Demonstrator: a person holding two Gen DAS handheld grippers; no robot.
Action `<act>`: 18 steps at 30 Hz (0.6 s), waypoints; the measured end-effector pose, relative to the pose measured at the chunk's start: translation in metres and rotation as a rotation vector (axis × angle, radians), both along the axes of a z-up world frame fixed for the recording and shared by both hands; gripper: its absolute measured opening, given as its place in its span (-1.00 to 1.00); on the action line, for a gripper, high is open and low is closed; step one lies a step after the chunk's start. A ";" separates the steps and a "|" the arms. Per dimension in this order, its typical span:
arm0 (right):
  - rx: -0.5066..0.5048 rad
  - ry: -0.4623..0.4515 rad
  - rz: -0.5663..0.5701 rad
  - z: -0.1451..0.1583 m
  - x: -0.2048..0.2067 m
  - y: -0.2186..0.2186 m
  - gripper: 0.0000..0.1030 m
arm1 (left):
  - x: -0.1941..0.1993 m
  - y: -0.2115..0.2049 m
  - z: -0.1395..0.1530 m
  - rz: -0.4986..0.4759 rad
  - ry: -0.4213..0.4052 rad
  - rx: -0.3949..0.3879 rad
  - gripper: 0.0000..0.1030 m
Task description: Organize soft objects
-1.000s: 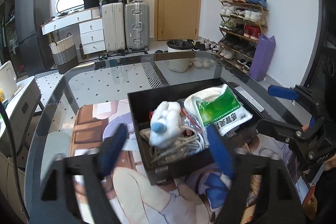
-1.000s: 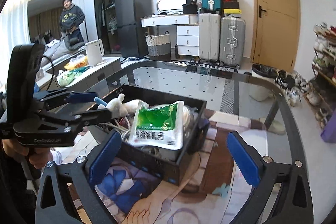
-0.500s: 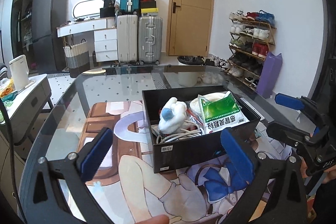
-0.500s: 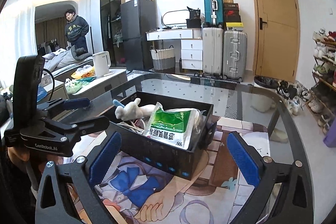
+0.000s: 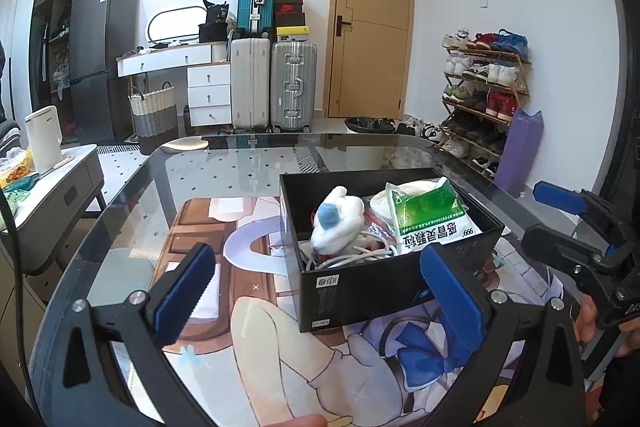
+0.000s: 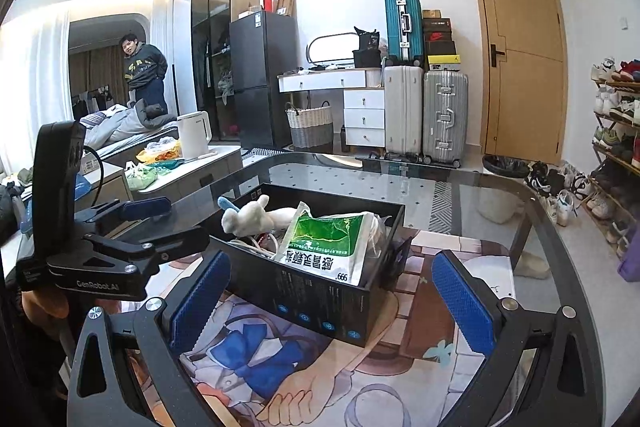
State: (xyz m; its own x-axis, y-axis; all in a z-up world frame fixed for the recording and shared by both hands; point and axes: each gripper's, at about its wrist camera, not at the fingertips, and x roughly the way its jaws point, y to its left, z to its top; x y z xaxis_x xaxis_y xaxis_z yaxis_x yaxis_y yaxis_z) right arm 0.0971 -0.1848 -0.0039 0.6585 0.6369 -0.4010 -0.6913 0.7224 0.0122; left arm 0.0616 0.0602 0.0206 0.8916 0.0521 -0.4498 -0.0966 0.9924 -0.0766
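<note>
A black box stands on a printed mat on the glass table. Inside lie a white plush toy with a blue spot, a green-and-white pouch, white cables and a white roll behind. My left gripper is open and empty, held back in front of the box. My right gripper is open and empty, near the box's corner. The plush and pouch also show in the right wrist view. Each gripper appears in the other's view.
The table edge curves round at the far side. A low side table with a white kettle stands to the left. Suitcases, a dresser, a fridge, a shoe rack and a door lie beyond. A person stands far back.
Both grippers have drawn back and up from the box. The left gripper, close over the plush a second ago, now sits well short of the box. The box contents have not moved.
</note>
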 end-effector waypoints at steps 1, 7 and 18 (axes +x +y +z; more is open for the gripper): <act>-0.001 -0.001 0.000 -0.001 0.000 0.000 0.99 | 0.000 0.000 0.000 0.000 0.000 0.001 1.00; -0.007 -0.004 0.004 -0.003 -0.002 0.003 0.99 | -0.002 -0.001 0.001 0.005 -0.003 0.008 1.00; 0.002 -0.014 0.008 -0.001 -0.002 0.001 0.99 | -0.002 -0.003 0.002 0.004 -0.008 0.009 1.00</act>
State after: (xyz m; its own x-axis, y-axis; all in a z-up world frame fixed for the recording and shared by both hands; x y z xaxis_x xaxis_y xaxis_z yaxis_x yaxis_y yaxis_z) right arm 0.0951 -0.1833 -0.0050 0.6588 0.6429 -0.3907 -0.6972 0.7169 0.0041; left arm 0.0600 0.0570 0.0227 0.8949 0.0593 -0.4422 -0.0996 0.9927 -0.0684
